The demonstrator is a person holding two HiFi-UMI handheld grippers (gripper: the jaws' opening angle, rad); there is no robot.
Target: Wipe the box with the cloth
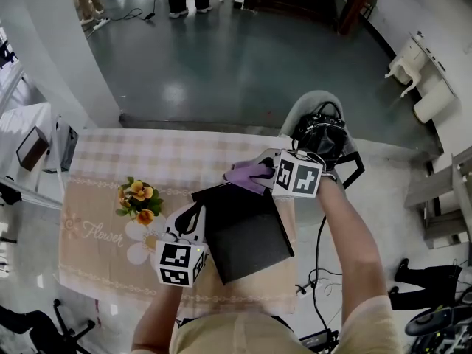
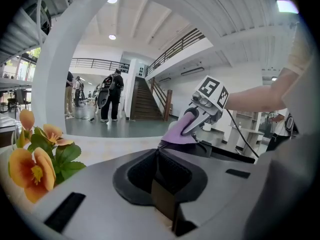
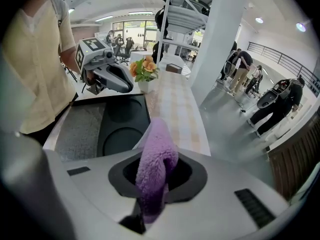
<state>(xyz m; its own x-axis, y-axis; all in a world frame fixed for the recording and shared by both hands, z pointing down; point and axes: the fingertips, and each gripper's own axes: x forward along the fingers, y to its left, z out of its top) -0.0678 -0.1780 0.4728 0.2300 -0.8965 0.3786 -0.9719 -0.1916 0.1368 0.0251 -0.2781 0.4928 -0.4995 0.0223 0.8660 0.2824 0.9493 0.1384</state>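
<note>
Purple and fluffy, the cloth was gripped in the right claw. The jaws of that claw were closed tight on it, and a fold of cloth was pushed out past them. The cloth was pressed on the far corner of the black box, on the side away from the person. The box was laid flat near the right end of the worktop, which was covered with a pink and white checked sheet. Two round hollows could be seen in the box from the right gripper view. The left claw was set at the box's left side. Its jaws were closed on a thin edge of the box, so the box was held there. The two claws were kept well apart, one at each side of the box. A small bunch of orange flowers with green leaves was stood on the worktop just to the left of the left claw. Some people could be seen far off on the shiny grey floor.
</note>
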